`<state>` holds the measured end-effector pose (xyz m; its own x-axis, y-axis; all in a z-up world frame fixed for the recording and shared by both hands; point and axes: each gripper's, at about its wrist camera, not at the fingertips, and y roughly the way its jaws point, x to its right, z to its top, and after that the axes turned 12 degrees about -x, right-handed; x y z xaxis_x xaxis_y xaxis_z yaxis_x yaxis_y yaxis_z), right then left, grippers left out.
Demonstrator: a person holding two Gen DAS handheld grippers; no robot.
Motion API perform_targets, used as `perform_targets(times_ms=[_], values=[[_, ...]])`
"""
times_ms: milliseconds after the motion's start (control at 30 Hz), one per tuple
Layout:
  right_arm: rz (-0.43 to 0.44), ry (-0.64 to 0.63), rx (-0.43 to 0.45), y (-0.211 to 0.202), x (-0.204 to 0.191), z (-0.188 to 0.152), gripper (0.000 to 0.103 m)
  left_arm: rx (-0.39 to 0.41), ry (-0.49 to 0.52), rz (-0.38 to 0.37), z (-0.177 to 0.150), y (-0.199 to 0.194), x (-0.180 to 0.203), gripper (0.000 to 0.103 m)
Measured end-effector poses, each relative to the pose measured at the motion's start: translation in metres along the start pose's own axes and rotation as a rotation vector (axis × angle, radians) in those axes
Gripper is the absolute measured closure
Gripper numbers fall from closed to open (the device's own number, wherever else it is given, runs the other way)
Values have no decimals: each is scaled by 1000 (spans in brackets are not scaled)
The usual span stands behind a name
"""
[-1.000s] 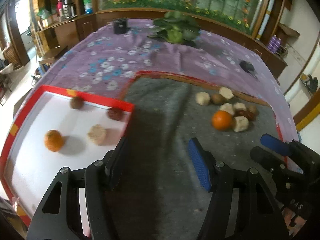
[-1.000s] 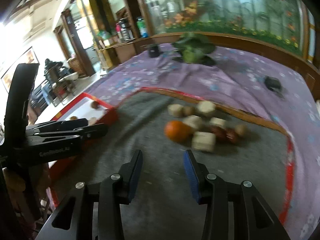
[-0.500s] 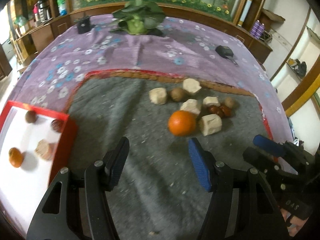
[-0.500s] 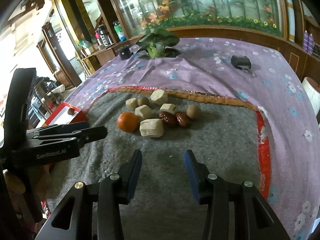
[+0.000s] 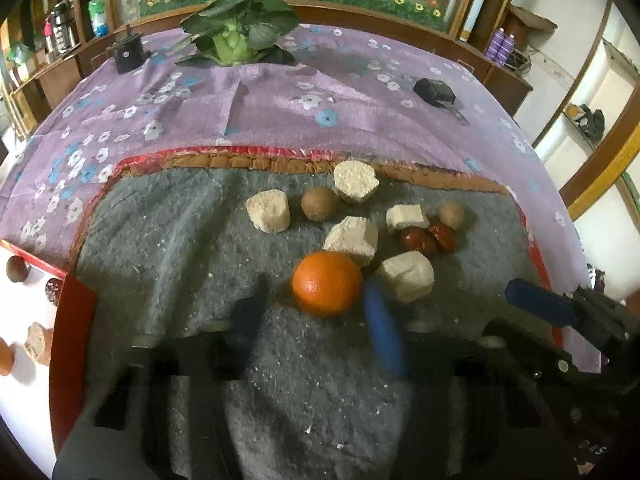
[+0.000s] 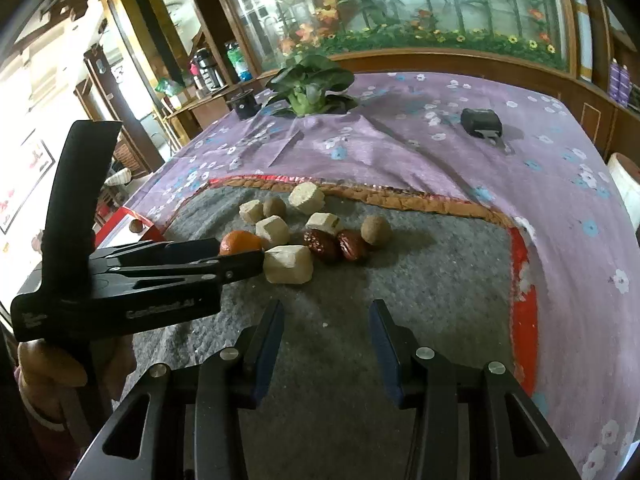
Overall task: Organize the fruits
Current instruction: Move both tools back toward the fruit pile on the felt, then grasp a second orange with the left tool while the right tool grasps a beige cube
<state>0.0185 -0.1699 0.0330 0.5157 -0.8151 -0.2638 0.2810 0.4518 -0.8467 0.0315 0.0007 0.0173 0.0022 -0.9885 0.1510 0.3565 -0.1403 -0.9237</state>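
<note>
1. Since the earlier frames, both cameras have drawn nearer the fruit pile; the red tray (image 5: 76, 344) has slid to the left edge of the left view.
2. Left wrist view: left gripper (image 5: 316, 312) blurred, jaws closing. Orange (image 5: 326, 288) sits at the finger tips, between them; blue pad (image 5: 382, 332) lies just beside its right flank, dark left finger a little apart. Whether a pad presses it, cannot tell.
3. Same view: orange rests on the grey mat (image 5: 168, 240), touching a pale chunk (image 5: 352, 238) behind it. Another chunk (image 5: 406, 276) sits just right of the blue pad. Two red dates (image 5: 426, 238) and a brown round fruit (image 5: 320, 203) lie farther back.
4. Tray at left holds a brown fruit (image 5: 16, 269), a pale chunk and an orange piece, cut off by the frame.
5. Right gripper's blue tip (image 5: 534, 302) shows at right, above the mat.
6. Right wrist view: right gripper (image 6: 326, 336) part open, nothing between its fingers, over bare mat near the pile.
7. Same view: left tool reaches in from the left; its tips hide part of the orange (image 6: 240, 242). Dates (image 6: 336, 244) lie touching, right of a chunk (image 6: 288, 265).
8. Beyond the mat: purple flowered cloth (image 6: 460, 152), leafy vegetable (image 6: 310, 88), black object (image 6: 480, 122).
</note>
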Motion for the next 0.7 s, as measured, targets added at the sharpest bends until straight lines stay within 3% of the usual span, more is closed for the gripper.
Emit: perform_targets(times_ms=[500, 600, 700], values=[[-51, -93, -61, 47, -39, 35, 60, 50, -41, 80, -24, -31, -28, 69], [-107, -111, -45, 49, -40, 33, 72, 41, -43, 78, -30, -31, -31, 69], [-65, -65, -54, 45, -29, 30, 76, 41, -47, 72, -34, -33, -32, 69]])
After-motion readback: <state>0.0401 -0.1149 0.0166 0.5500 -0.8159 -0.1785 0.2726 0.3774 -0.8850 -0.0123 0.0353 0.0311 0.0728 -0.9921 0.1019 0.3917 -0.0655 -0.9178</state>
